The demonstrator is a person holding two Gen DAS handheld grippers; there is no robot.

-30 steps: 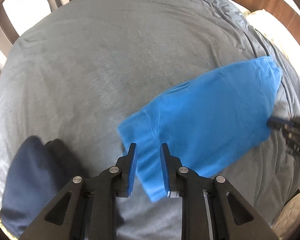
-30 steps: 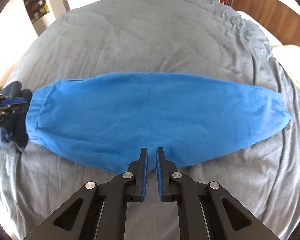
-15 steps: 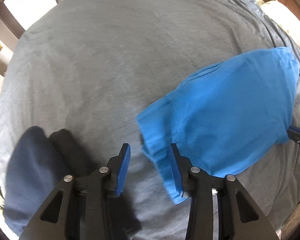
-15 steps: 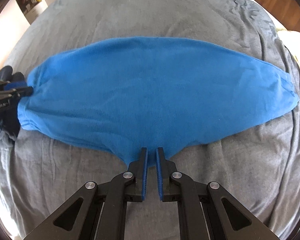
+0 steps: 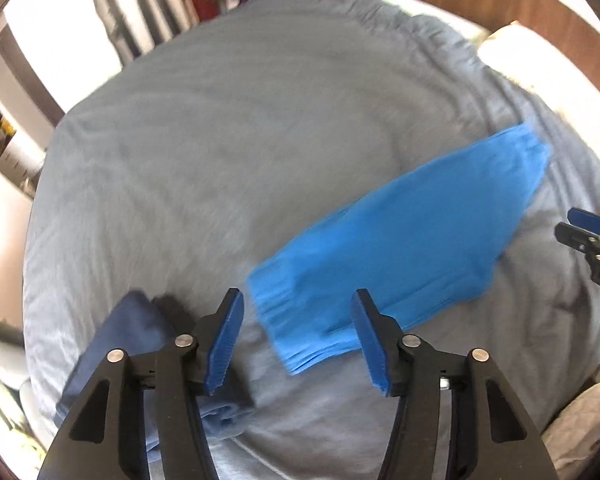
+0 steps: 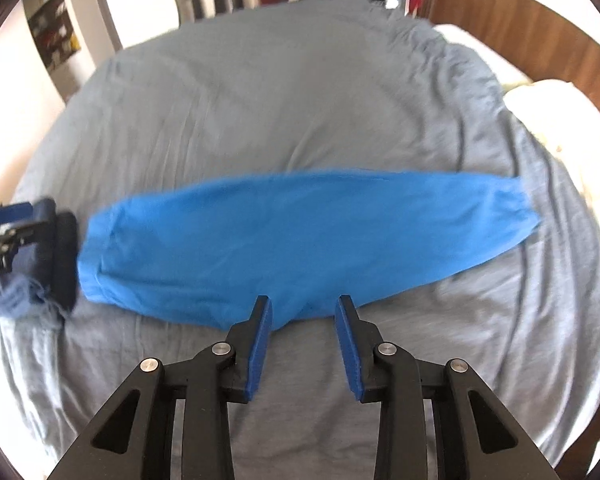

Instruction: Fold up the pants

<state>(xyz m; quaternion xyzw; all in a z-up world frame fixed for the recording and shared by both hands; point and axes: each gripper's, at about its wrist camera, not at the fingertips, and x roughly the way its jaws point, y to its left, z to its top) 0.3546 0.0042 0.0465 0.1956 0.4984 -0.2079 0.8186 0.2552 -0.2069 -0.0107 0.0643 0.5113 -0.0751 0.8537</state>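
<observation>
Pants (image 6: 300,236) lie lengthwise-folded on bed (image 6: 260,100). Left tongs (image 5: 296,336) and right tongs (image 6: 304,340), jaws just opening, hold nothing. Advise regripping the 3 o'clock cuff, carrying it squarely to the 9 o'clock waistband.

The left gripper (image 5: 296,336) and right gripper (image 6: 303,344) both pointed steeply downward, their jaws just opened and gripping nothing.

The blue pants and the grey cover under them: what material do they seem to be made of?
The blue pants look like soft matte knit, perhaps cotton jersey or fleece: no shine, limp drape, gathered cuff. The grey cover looks like thin matte woven or brushed cloth, with fine creases. The exact fibre cannot be told.
</observation>
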